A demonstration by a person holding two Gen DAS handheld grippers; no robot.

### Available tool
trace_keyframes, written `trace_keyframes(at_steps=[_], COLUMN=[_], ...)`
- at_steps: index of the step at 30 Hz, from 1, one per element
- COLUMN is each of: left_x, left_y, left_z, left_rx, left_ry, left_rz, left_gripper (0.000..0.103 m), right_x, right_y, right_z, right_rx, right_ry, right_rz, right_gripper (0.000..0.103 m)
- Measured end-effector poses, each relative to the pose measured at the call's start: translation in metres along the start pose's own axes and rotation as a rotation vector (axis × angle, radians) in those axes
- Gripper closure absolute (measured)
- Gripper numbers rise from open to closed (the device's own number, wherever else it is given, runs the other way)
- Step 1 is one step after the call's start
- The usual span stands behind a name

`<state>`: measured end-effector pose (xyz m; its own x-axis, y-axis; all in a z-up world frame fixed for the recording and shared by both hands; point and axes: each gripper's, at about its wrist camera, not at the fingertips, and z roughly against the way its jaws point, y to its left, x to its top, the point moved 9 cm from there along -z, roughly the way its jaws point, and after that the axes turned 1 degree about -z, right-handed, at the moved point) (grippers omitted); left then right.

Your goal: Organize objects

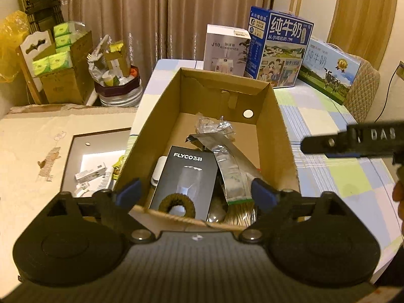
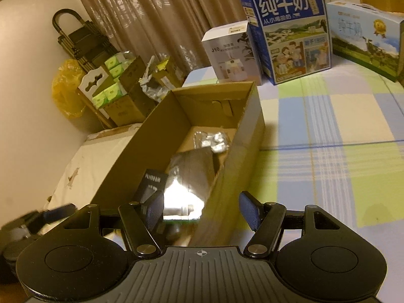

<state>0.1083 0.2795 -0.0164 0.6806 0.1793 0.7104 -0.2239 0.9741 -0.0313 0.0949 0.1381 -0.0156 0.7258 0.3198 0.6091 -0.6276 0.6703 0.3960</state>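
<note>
An open cardboard box point(image 1: 161, 116) stands on the checked tablecloth; it also shows in the right wrist view point(image 2: 161, 136). Inside lie a black FLYCO box point(image 1: 186, 174), a brown hair tie point(image 1: 176, 205) on top of it, silver foil packets point(image 1: 227, 166), crumpled clear plastic point(image 1: 212, 123) and a bundle of thin sticks point(image 1: 240, 213). My left gripper point(image 1: 195, 192) is open and empty over the box's near edge. My right gripper point(image 2: 203, 210) is open and empty above the box's near right corner; it also shows at the right of the left wrist view point(image 1: 353, 141).
A white humidifier box point(image 1: 226, 48) and two milk cartons point(image 1: 280, 48) point(image 1: 330, 68) stand at the back of the table point(image 2: 328, 126). Left of the table are a low cream surface with small items point(image 1: 91, 174), a tissue carton point(image 1: 63, 70) and a full bin point(image 1: 116, 75).
</note>
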Motion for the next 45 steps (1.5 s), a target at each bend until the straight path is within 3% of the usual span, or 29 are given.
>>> trace_keyframes(at_steps=[3,15,26,45], left_x=[-0.003,-0.022,-0.050,-0.073], left_y=[-0.002,-0.018,-0.026,-0.030], left_z=[0.016,0.063,0.069,0.068], left_rx=[0.011,0.025,0.043,0.051], left_ry=[-0.013,-0.021,0.017,0.030], left_rz=[-0.002,-0.008,0.012,-0.003], left_gripper=[0.001,0.001,0.001,0.001], right_x=[-0.010,-0.058,-0.082,-0.093], right_y=[0.001,-0.002,-0.010,-0.010], right_z=[0.012,0.050,0.061,0.059], right_rx=[-0.008,-0.060,-0.109,-0.137], right_ry=[0.000,-0.007,-0.005,0.008], right_rz=[0.004,0.073,0.096,0.126], right_gripper=[0.039,0.038,0.038,0.038])
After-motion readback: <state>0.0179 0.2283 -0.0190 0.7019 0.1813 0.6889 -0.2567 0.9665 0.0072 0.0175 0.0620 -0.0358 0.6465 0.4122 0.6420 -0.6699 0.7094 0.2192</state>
